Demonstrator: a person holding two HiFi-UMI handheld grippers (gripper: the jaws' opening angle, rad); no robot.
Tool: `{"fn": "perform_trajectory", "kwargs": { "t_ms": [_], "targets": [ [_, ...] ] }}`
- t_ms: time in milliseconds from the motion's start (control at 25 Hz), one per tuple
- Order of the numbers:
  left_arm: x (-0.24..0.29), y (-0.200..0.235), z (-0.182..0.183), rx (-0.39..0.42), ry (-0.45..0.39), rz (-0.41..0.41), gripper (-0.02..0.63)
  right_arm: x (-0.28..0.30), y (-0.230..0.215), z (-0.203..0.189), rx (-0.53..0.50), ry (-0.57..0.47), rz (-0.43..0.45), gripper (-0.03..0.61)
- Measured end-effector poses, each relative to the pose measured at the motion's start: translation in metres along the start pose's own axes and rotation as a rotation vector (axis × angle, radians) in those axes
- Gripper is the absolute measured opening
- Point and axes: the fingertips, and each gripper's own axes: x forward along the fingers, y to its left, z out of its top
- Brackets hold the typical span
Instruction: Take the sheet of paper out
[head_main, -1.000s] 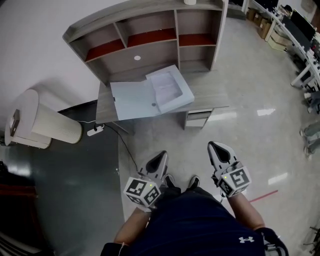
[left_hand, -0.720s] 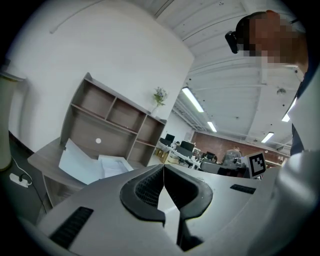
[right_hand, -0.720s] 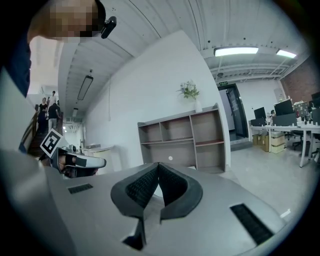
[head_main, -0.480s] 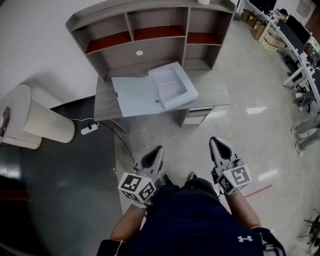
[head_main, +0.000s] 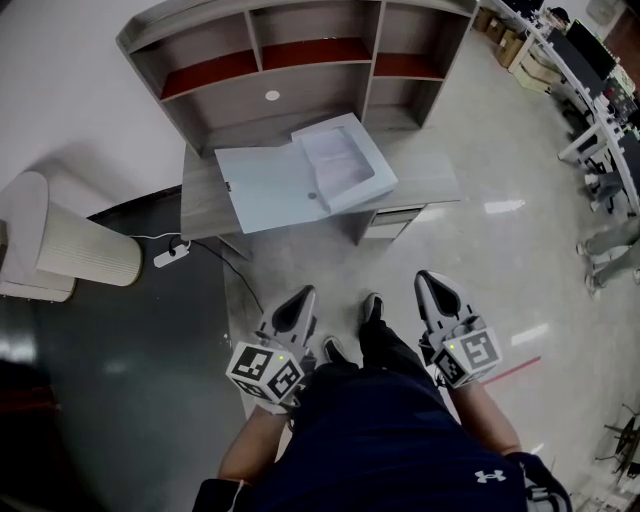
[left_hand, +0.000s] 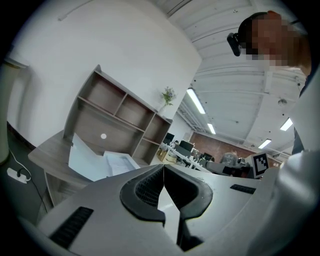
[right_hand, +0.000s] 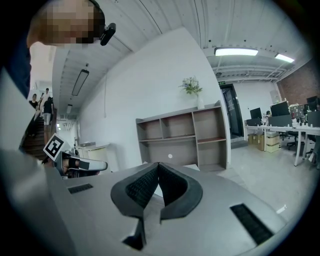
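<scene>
Seen from above, I hold the left gripper (head_main: 303, 294) and right gripper (head_main: 428, 276) at waist height, lower centre. Both sets of jaws are pressed together on nothing, since the bench (head_main: 425, 182) is out of reach. The sheet of paper (head_main: 338, 165) lies in the open file box (head_main: 265, 190), upper centre. Since a second ago, one foot (head_main: 370, 305) has stepped forward.

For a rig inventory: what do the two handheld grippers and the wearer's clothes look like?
The left gripper and right gripper have pale grey pointed shells, black ribbed pads, each with a cube of black-and-white square markers. The person wears dark navy clothing with a white logo.
</scene>
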Motion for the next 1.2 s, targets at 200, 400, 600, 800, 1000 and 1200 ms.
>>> {"fn": "perform_trajectory", "kwargs": {
  "t_ms": [200, 400, 600, 800, 1000, 1200],
  "targets": [
    [0.011, 0.010, 0.002, -0.003, 0.011, 0.023, 0.014, 0.024, -0.008, -0.003, 0.020, 0.003, 0.028, 0.012],
    [0.027, 0.030, 0.011, 0.007, 0.011, 0.098, 0.014, 0.061, -0.022, -0.002, 0.037, -0.003, 0.098, 0.012],
    [0.066, 0.053, 0.030, 0.004, 0.003, 0.162, 0.014, 0.111, -0.054, 0.007, 0.054, -0.002, 0.160, 0.012],
    [0.114, 0.067, 0.045, -0.003, 0.016, 0.206, 0.014, 0.156, -0.091, 0.016, 0.079, -0.002, 0.201, 0.012],
    [0.155, 0.075, 0.053, -0.017, 0.031, 0.241, 0.014, 0.183, -0.127, 0.025, 0.099, -0.007, 0.224, 0.012],
    [0.196, 0.088, 0.059, -0.026, 0.039, 0.263, 0.014, 0.203, -0.165, 0.029, 0.100, 0.001, 0.228, 0.012]
  ]
}}
